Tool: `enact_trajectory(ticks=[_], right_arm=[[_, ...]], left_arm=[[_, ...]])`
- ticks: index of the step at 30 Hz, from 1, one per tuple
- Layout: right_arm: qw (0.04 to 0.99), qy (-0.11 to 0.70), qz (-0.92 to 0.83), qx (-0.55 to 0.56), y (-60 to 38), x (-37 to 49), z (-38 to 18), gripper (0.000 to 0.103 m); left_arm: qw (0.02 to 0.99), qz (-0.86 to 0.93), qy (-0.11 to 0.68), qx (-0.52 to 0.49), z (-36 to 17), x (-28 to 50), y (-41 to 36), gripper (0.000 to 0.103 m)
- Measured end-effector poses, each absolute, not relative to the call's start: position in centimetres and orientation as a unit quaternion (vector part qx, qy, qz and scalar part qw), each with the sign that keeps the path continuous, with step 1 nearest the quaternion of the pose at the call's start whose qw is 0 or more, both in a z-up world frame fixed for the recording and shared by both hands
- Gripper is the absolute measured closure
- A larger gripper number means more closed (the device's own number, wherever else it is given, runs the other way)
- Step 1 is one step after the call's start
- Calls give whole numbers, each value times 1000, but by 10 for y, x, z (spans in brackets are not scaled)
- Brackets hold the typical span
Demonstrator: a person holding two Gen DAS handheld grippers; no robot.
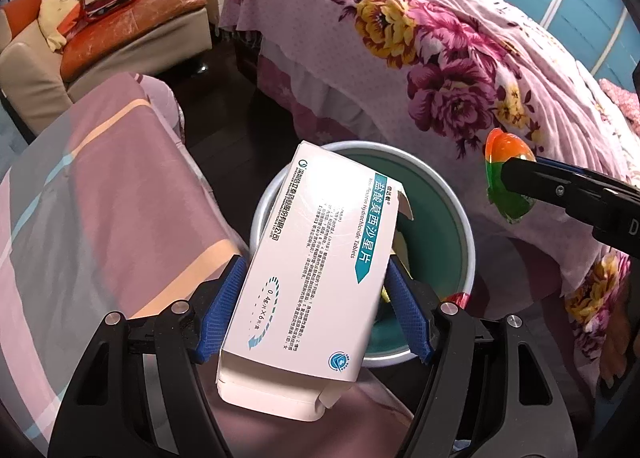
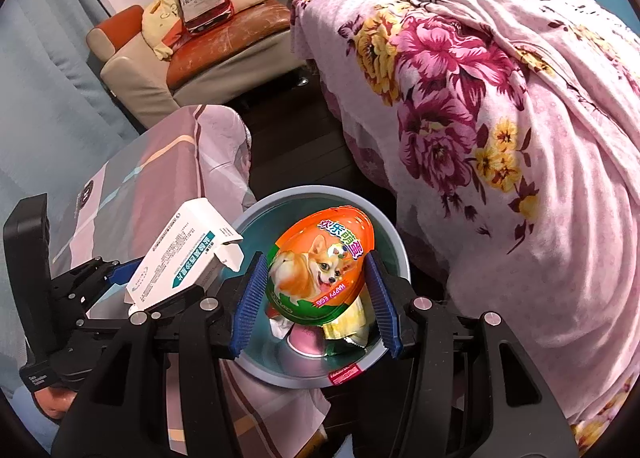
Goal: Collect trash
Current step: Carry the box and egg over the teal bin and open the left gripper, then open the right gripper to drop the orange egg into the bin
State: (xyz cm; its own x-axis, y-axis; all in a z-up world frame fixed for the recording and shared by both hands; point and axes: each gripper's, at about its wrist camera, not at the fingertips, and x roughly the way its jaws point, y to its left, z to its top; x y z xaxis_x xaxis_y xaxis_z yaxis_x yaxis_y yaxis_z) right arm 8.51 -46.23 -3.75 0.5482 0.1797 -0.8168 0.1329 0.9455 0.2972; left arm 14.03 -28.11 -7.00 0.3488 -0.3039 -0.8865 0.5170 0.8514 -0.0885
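Two bits of trash held over the teal bin

The left gripper clamps a white tablet box with teal print between its blue pads; the right gripper pinches an orange-and-green egg-shaped toy pack showing a corgi.

1. Dark floor runs down the middle.
2. Right, a bed under a pink floral quilt.
3. Far left, a worn sofa with cushions.
4. Near left, striped pink cloth draped.
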Motion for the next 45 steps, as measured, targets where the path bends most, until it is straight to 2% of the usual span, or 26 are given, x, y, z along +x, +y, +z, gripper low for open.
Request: enact_trajectory(ticks=[14,45], right_arm=[[865,476,4,157,-465,96,-33,55],[848,516,21,124,-423,124,-48,54]], left_arm=[[819,-241,510,102,-73,149,-283,21],[830,-200,516,66,-75,162,-231,20]])
